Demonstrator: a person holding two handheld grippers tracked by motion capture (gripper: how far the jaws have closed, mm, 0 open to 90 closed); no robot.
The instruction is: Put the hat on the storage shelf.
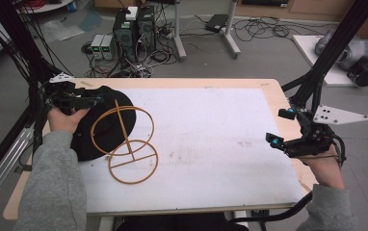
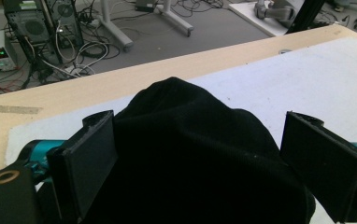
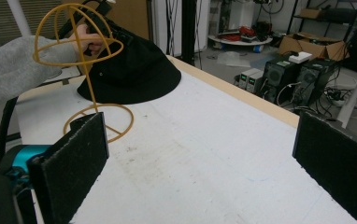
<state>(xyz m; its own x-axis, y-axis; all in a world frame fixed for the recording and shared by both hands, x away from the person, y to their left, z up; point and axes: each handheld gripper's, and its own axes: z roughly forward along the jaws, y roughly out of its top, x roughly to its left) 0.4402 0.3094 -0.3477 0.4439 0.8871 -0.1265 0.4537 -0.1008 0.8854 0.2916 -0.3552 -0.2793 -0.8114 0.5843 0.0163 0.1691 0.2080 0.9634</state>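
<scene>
A white mat covers the table. At its left edge lies the black hat, the left gripper straddling its crown, jaws apart, not pressing. Beside it stands the wire stand. Far right, the right gripper hovers, jaws spread, empty.

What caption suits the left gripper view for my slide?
Open left gripper straddling the crown of a black hat on the white table.
</scene>
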